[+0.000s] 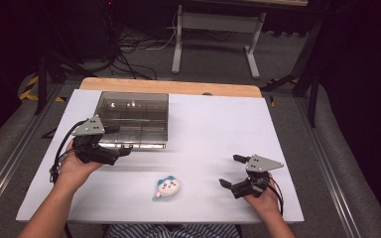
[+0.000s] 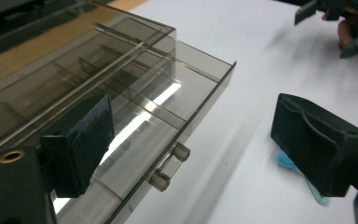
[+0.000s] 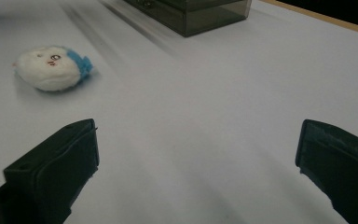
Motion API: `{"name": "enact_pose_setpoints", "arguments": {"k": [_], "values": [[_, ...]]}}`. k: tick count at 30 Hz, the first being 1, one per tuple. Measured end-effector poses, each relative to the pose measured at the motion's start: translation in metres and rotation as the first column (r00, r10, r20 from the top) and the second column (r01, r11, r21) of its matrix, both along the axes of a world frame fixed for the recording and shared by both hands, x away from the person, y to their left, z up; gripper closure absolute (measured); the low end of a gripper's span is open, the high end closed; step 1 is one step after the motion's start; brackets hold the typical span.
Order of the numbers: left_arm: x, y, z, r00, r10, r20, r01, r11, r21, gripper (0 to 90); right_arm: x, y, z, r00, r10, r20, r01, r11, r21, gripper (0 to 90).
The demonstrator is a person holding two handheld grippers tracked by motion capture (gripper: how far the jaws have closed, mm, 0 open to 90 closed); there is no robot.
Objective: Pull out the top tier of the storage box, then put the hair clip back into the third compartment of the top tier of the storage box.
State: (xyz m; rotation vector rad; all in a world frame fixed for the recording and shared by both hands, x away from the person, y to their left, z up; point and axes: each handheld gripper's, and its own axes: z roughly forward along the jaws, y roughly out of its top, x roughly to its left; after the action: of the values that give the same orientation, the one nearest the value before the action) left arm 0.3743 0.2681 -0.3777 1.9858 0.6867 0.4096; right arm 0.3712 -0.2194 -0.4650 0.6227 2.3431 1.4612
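Both grippers are black, left gripper (image 1: 121,151) and right gripper (image 1: 230,171), each topped by a grey three-cornered plate and trailing black cable; dark padded jaws, a brass-ringed hole; bare forearms, striped clothing

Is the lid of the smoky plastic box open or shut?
Shut. The lid lies flat on the compartment box, flush at its front edge in the left gripper view. The left gripper is open beside it.

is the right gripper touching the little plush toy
Apart. In the right gripper view the open right gripper has bare white table between its jaws and the plush toy.
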Motion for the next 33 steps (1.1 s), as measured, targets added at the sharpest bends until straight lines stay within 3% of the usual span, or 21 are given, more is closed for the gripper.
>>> {"name": "enact_pose_setpoints", "arguments": {"k": [7, 22, 33], "values": [[-0.009, 0.008, -0.007, 0.9986, 0.047, 0.024, -0.045, 0.9972, -0.059, 11.7, -0.001, 0.017, 0.01, 0.9988, 0.049, 0.01, -0.049, 0.999, 0.012, 0.0], [-0.024, 0.016, -0.017, 0.9952, 0.08, 0.057, -0.075, 0.9935, -0.086, 8.1, -0.004, 0.052, 0.024, 0.9919, 0.125, 0.025, -0.125, 0.992, 0.012, 0.0], [-0.031, 0.024, -0.027, 0.9953, 0.088, 0.04, -0.082, 0.9893, -0.12, 3.5, -0.005, 0.07, 0.029, 0.9885, 0.15, 0.016, -0.15, 0.989, 0.002, 0.3]]}}
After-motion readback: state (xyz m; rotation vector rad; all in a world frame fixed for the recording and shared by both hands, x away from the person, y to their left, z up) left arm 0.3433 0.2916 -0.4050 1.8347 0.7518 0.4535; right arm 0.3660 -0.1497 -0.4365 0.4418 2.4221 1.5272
